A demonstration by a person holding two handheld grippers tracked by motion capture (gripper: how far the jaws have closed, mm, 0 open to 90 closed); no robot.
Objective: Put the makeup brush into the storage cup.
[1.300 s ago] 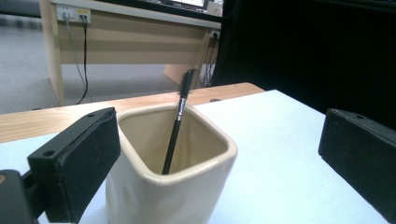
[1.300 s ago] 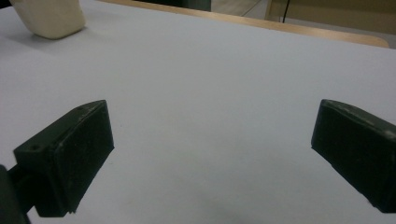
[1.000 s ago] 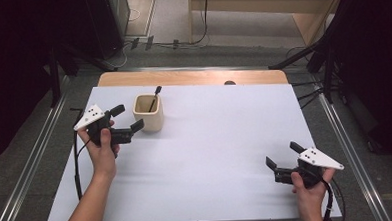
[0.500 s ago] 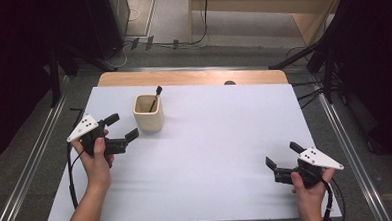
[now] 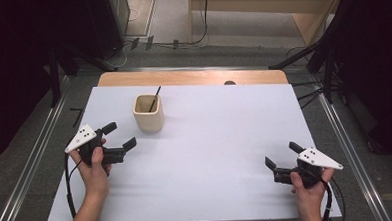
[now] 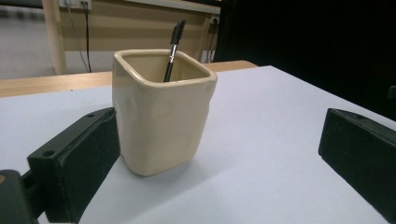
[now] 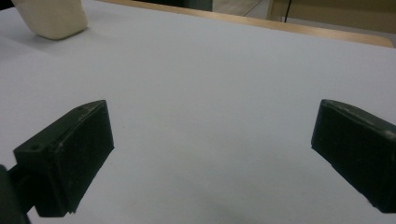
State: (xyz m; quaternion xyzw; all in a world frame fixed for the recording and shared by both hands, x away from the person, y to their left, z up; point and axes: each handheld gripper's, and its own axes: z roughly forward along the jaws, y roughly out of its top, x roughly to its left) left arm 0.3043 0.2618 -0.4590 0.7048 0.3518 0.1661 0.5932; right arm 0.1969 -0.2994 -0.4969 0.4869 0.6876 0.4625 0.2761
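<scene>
White table (image 5: 210, 140) bears a cream cup (image 5: 148, 112) holding one black pen (image 5: 154, 99); both grippers' fingers are apart.

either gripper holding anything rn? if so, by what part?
Nothing is held. The left gripper is open, short of the beige cup with the black pen in it. The right gripper is open above the bare white table.
</scene>
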